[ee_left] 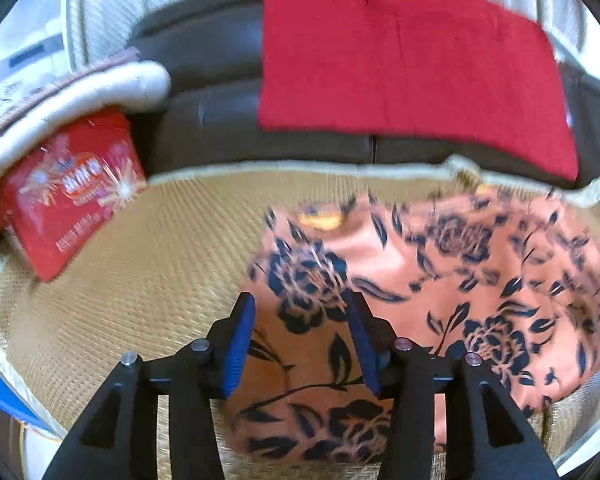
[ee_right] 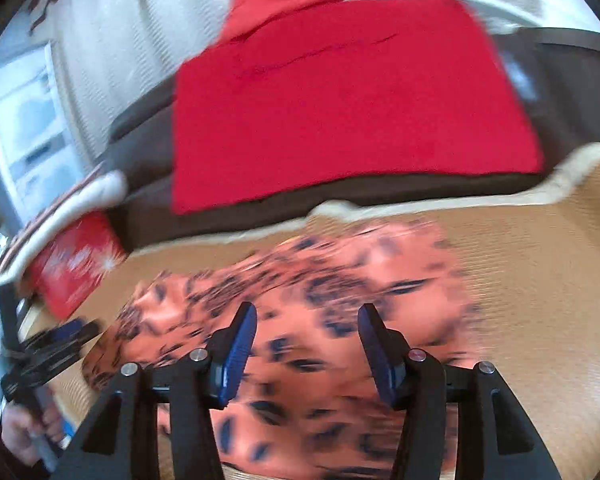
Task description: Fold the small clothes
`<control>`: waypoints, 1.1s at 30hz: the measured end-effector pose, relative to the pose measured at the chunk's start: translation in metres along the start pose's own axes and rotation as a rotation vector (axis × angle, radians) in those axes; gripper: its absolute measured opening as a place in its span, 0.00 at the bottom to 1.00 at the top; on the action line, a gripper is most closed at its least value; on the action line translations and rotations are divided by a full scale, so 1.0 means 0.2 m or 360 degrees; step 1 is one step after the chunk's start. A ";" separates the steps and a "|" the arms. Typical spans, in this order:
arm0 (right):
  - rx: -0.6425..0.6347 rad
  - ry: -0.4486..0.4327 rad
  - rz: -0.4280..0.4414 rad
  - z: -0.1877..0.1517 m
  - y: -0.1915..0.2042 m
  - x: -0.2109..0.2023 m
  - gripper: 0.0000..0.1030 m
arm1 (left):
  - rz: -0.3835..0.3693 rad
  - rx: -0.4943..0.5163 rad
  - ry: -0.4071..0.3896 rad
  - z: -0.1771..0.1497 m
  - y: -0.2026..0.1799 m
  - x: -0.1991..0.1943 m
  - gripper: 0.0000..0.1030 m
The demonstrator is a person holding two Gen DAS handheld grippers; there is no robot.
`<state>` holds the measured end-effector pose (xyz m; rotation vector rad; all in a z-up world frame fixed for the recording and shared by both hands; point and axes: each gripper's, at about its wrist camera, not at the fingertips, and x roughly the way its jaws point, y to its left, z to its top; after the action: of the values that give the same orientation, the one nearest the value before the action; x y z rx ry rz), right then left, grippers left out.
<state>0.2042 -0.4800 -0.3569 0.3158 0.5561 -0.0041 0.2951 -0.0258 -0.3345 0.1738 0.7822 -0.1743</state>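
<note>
The floral garment point(ee_left: 440, 280) lay flat on the woven mat point(ee_left: 160, 260), its long axis crosswise under both grippers, whose 2 pairs of fingers, left gripper point(ee_left: 302, 304) and right gripper point(ee_right: 308, 314), gaped empty above it, the left nearer its edge.

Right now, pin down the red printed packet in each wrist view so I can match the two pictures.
Left wrist view: the red printed packet lies at the left edge, on the woven mat, below the white rolled cushion.
Right wrist view: the packet is at the left edge, blurred, under the same cushion.
Shared landmark: the plain red cloth on the dark sofa, top centre in both.
</note>
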 end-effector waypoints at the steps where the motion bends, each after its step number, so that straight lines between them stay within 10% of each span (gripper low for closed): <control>1: -0.0019 0.0052 0.0040 -0.01 0.05 0.07 0.54 | 0.0038 0.0026 0.0079 -0.01 -0.03 0.06 0.48; 7: -0.0005 0.0492 -0.0008 -0.12 0.18 0.42 0.54 | 0.0196 0.0190 0.0189 -0.07 -0.14 0.16 0.57; 14: 0.0126 0.0273 0.0154 0.03 0.16 0.31 0.53 | 0.0155 0.0158 0.0180 -0.08 -0.11 0.15 0.59; 19: 0.0177 0.0569 0.0076 -0.04 0.15 0.51 0.54 | 0.0174 0.0179 0.0172 -0.07 -0.12 0.15 0.59; 33: 0.0257 0.0379 0.0171 0.17 0.20 0.52 0.54 | 0.0186 0.0197 0.0155 -0.08 -0.14 0.15 0.61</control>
<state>0.3139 -0.4429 -0.3718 0.5075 0.7764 0.0937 0.2991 -0.0516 -0.3700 0.3461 0.8560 -0.1042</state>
